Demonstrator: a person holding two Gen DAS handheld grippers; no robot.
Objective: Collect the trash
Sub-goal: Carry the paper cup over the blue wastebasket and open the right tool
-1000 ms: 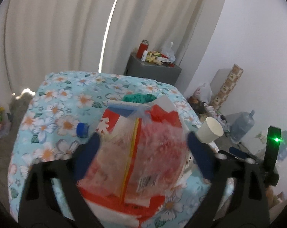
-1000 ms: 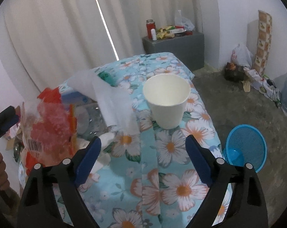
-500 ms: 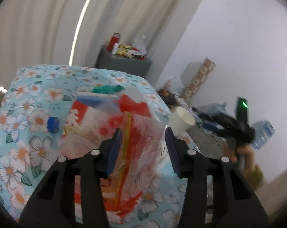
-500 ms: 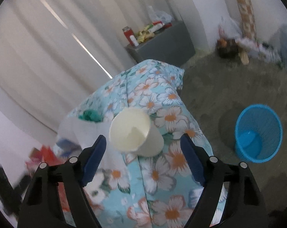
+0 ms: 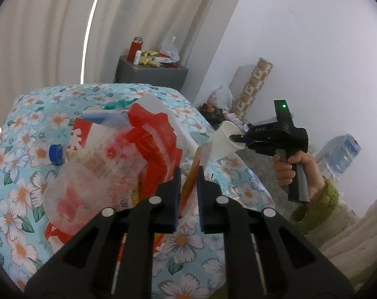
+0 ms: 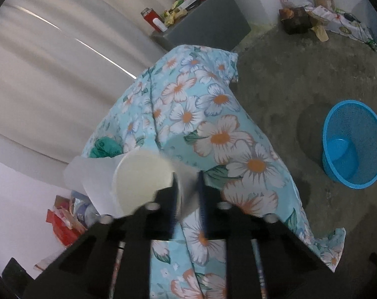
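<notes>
Thin white paper cup (image 6: 141, 179): light, crushable; my right hand-held gripper (image 6: 187, 196) is pinching its wall at the rim, above the floral tabletop (image 6: 213, 129). Crinkly clear-and-red plastic wrapper (image 5: 128, 164): limp, slippery; my left hand-held gripper (image 5: 188, 194) is clamping its orange edge.

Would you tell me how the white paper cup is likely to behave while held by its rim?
The paper cup looks light, hanging sideways from the right tongs without sagging. Its thin wall probably dents easily. Pinched at one rim spot, it may swivel.
</notes>
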